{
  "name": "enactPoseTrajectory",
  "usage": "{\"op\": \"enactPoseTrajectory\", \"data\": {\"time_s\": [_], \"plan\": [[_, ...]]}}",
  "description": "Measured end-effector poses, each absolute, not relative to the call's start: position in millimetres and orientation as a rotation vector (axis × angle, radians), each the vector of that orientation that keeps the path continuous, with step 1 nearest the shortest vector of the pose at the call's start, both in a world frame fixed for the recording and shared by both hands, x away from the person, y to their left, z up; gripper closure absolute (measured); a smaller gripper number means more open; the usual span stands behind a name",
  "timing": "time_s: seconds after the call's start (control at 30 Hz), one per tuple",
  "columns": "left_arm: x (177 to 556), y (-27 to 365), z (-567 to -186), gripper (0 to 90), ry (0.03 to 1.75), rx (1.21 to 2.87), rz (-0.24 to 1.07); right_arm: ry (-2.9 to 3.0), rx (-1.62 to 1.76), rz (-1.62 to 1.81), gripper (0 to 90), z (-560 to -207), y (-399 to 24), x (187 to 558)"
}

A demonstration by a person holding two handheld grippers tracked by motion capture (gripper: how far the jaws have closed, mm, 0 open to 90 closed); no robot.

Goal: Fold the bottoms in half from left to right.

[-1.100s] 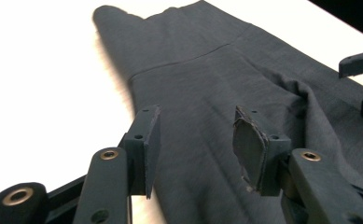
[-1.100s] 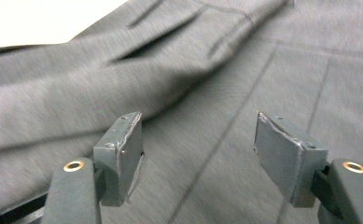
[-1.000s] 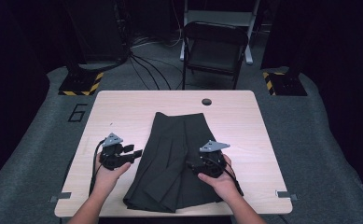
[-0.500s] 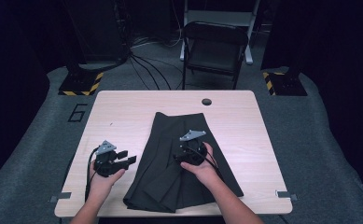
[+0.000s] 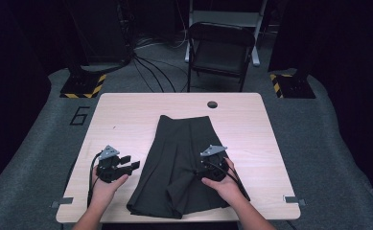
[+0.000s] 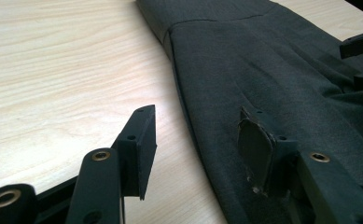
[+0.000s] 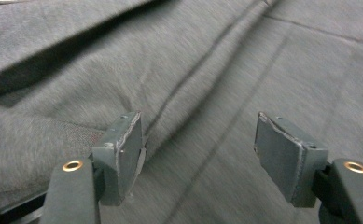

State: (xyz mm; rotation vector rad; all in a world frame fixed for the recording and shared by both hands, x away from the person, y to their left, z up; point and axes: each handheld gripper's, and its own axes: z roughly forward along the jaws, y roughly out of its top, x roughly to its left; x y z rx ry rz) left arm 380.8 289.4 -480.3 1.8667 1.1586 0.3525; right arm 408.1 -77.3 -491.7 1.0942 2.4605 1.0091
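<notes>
- Skirt (image 5: 184,165) lying flat mid-table (image 5: 126,115), hem toward the person.
- Left gripper (image 5: 126,167) sitting at the skirt's left edge; jaws have just been opening, gaping across that edge, not pinching it.
- Right gripper (image 5: 204,168) hovering over the cloth, jaws wide, empty.
- Risk: a shallow bite could be catching one layer only, dragging folds crooked.

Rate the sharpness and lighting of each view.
High view: the table is evenly lit, its surroundings fall into darkness, and the picture is slightly soft. Left gripper view: the wood grain is crisp and bright, the dark skirt clear. Right gripper view: the skirt fabric is smeared by motion blur, in dim light.
</notes>
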Motion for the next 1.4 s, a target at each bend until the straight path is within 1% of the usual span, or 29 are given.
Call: {"op": "enactPoseTrajectory", "data": {"time_s": [0.2, 0.37, 0.47, 0.5, 0.53, 0.67, 0.83, 0.9, 1.03, 1.17, 1.27, 1.3, 1.33, 1.4], "plan": [[381, 284, -485, 46.7, 1.148, 1.887, 0.342, 2.466, 1.134, 0.967, 32.5, -499, -90, 406], [381, 282, -485, 46.6, 1.148, 1.898, 0.336, 2.436, 1.169, 1.019, 34.1, -496, -93, 408], [380, 282, -485, 46.5, 1.142, 1.898, 0.338, 2.421, 1.179, 1.099, 40.2, -487, -88, 413], [380, 282, -485, 46.5, 1.142, 1.898, 0.338, 2.421, 1.179, 1.099, 40.2, -487, -88, 413], [380, 282, -484, 46.5, 1.144, 1.896, 0.339, 2.417, 1.181, 1.126, 44.8, -485, -83, 415], [380, 283, -484, 46.5, 1.145, 1.898, 0.338, 2.417, 1.165, 1.139, 47.4, -484, -69, 421], [380, 285, -484, 46.5, 1.147, 1.890, 0.341, 2.416, 1.169, 1.116, 44.7, -487, -56, 430], [380, 286, -484, 46.5, 1.150, 1.886, 0.342, 2.411, 1.196, 1.112, 41.0, -491, -49, 438], [380, 287, -484, 46.5, 1.151, 1.888, 0.345, 2.406, 1.241, 1.084, 38.1, -499, -43, 449], [380, 286, -485, 46.4, 1.149, 1.888, 0.352, 2.405, 1.274, 1.087, 38.1, -505, -41, 454], [380, 286, -485, 46.4, 1.149, 1.889, 0.350, 2.416, 1.280, 1.121, 45.8, -508, -37, 457], [380, 286, -485, 46.4, 1.149, 1.889, 0.350, 2.416, 1.280, 1.121, 45.8, -508, -37, 457], [380, 287, -485, 46.4, 1.149, 1.887, 0.350, 2.407, 1.257, 1.124, 53.7, -505, -32, 455], [380, 287, -484, 46.4, 1.149, 1.891, 0.341, 2.406, 1.205, 1.109, 63.8, -502, -29, 454]]}}
